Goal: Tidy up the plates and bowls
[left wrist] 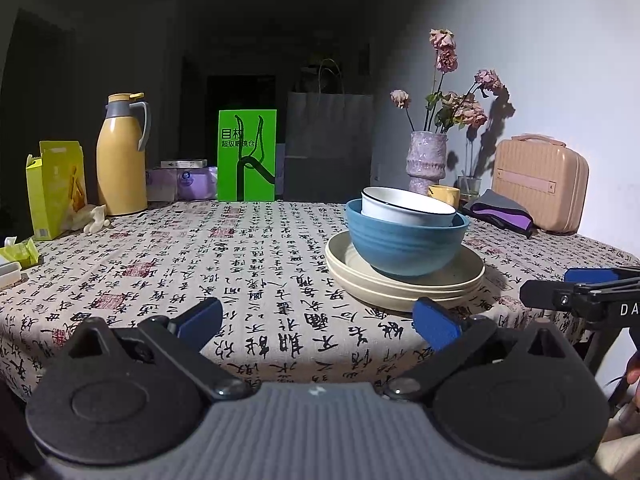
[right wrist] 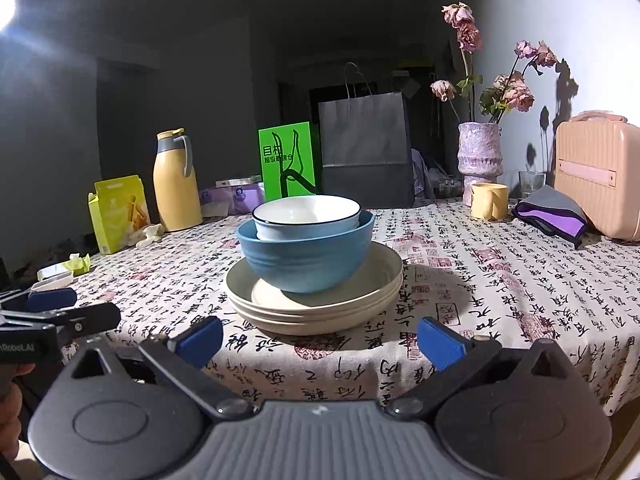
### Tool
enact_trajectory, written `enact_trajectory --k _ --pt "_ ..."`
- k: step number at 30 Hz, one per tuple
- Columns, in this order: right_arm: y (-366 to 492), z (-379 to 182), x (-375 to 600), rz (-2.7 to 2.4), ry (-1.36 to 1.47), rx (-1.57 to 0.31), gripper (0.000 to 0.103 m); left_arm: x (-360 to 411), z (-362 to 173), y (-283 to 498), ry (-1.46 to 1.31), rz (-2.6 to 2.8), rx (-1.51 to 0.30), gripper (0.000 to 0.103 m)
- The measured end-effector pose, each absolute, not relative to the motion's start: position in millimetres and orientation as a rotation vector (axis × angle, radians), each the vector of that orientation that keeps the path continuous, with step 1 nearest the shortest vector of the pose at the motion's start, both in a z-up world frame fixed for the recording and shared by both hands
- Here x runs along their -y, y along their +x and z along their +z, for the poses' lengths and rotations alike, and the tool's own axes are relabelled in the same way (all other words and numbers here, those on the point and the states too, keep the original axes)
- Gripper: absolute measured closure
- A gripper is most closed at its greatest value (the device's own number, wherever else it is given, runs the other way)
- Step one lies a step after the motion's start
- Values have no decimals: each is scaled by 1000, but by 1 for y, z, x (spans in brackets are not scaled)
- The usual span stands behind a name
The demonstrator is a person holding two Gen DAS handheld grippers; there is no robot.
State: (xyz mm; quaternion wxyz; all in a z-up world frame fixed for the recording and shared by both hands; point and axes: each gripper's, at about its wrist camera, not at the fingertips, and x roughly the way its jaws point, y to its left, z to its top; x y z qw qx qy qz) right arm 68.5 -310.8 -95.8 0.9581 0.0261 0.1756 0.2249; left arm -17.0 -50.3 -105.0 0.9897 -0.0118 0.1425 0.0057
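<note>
A white bowl (right wrist: 306, 212) with a dark rim sits inside a blue bowl (right wrist: 306, 258), which rests on a stack of cream plates (right wrist: 316, 312) near the table's front edge. In the left wrist view the same white bowl (left wrist: 408, 206), blue bowl (left wrist: 404, 246) and plates (left wrist: 404, 288) stand right of centre. My left gripper (left wrist: 318, 322) is open, below and left of the stack, holding nothing. My right gripper (right wrist: 320, 342) is open just in front of the plates, empty. Each gripper shows at the edge of the other's view: the right gripper (left wrist: 580, 292), the left gripper (right wrist: 60, 312).
Along the table's back stand a yellow thermos (right wrist: 176, 184), a yellow box (right wrist: 118, 212), a green card (right wrist: 286, 166), a dark paper bag (right wrist: 366, 152), a vase of dried roses (right wrist: 480, 160), a yellow mug (right wrist: 489, 201), a purple cloth (right wrist: 550, 214) and a pink case (right wrist: 598, 176). The tablecloth (right wrist: 500, 280) carries black script.
</note>
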Motion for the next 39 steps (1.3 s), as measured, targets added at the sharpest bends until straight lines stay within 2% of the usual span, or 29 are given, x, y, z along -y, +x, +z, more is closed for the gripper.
enact_trajectory --k 39 --pt "66 -93 312 457 46 -335 0 54 -104 -20 -11 2 -265 0"
